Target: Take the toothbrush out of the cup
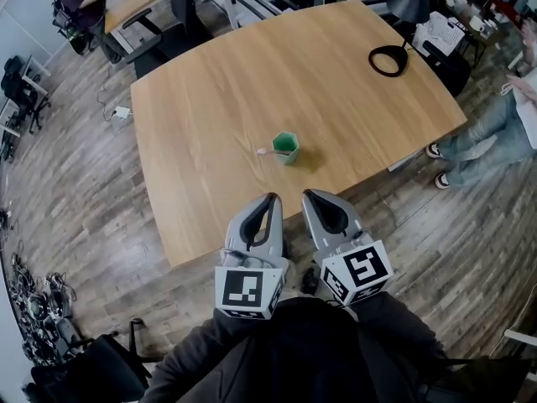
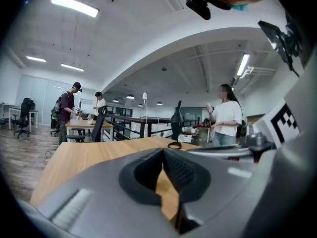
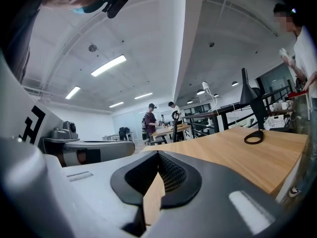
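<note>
A small green cup (image 1: pixel 285 147) stands upright near the middle of the wooden table (image 1: pixel 210 107). A pale pink toothbrush (image 1: pixel 265 151) sticks out over its left rim. My left gripper (image 1: pixel 270 198) and right gripper (image 1: pixel 309 195) hover side by side over the table's near edge, a short way in front of the cup and apart from it. Both are shut with nothing between the jaws. In the left gripper view the left gripper (image 2: pixel 163 151) shows its jaws meeting at the tips, and so does the right gripper (image 3: pixel 158 155) in the right gripper view. The cup shows in neither gripper view.
A black lamp with a ring base (image 1: pixel 388 60) stands at the table's far right corner. A person (image 1: pixel 503 124) stands close to the table's right side. Other people (image 2: pixel 74 108) work at a desk further back, with office chairs (image 1: pixel 21 86) on the wooden floor to the left.
</note>
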A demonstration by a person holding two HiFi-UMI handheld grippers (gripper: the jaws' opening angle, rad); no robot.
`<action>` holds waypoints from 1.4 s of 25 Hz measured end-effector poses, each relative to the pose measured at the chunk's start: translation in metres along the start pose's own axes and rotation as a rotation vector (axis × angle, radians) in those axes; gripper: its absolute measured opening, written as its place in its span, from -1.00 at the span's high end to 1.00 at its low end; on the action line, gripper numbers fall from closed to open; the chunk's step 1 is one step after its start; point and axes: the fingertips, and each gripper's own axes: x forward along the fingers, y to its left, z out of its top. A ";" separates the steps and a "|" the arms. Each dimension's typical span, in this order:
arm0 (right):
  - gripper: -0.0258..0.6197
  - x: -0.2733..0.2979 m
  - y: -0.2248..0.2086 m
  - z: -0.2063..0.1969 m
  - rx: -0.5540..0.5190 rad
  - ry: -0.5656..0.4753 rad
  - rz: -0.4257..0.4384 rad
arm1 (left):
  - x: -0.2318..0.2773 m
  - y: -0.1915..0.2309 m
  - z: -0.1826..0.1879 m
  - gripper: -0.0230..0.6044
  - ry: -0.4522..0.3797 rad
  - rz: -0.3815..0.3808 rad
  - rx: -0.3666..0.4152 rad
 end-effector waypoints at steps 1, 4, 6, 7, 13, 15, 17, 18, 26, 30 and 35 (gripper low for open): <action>0.92 0.006 -0.003 -0.001 -0.001 0.008 0.000 | 0.005 0.004 -0.001 0.90 0.002 0.001 -0.008; 0.92 0.027 -0.009 0.001 -0.005 0.019 0.000 | 0.021 0.021 0.001 0.90 -0.001 0.010 -0.022; 0.92 0.041 -0.012 0.005 -0.010 0.023 0.001 | 0.030 0.032 0.004 0.90 -0.008 0.017 -0.027; 0.92 0.047 -0.013 0.007 -0.013 0.024 0.001 | 0.034 0.038 0.005 0.90 -0.011 0.020 -0.031; 0.92 0.085 -0.014 0.019 -0.044 0.022 -0.002 | 0.055 0.071 0.016 0.90 -0.037 0.019 -0.041; 0.92 0.095 -0.014 0.023 -0.055 0.020 -0.008 | 0.062 0.079 0.019 0.90 -0.049 0.012 -0.045; 0.92 0.105 -0.014 0.029 -0.065 0.014 -0.018 | 0.068 0.088 0.023 0.90 -0.059 0.001 -0.049; 0.92 0.110 -0.013 0.031 -0.069 0.010 -0.023 | 0.070 0.092 0.025 0.90 -0.064 -0.004 -0.050; 0.92 0.134 -0.013 0.038 -0.089 0.005 -0.042 | 0.083 0.115 0.024 0.90 -0.067 -0.013 -0.075; 0.92 0.143 -0.019 0.042 -0.098 0.008 -0.032 | 0.093 0.120 0.027 0.90 -0.062 -0.003 -0.077; 0.92 0.160 -0.028 0.049 -0.092 -0.008 -0.012 | 0.107 0.131 0.034 0.90 -0.071 0.019 -0.058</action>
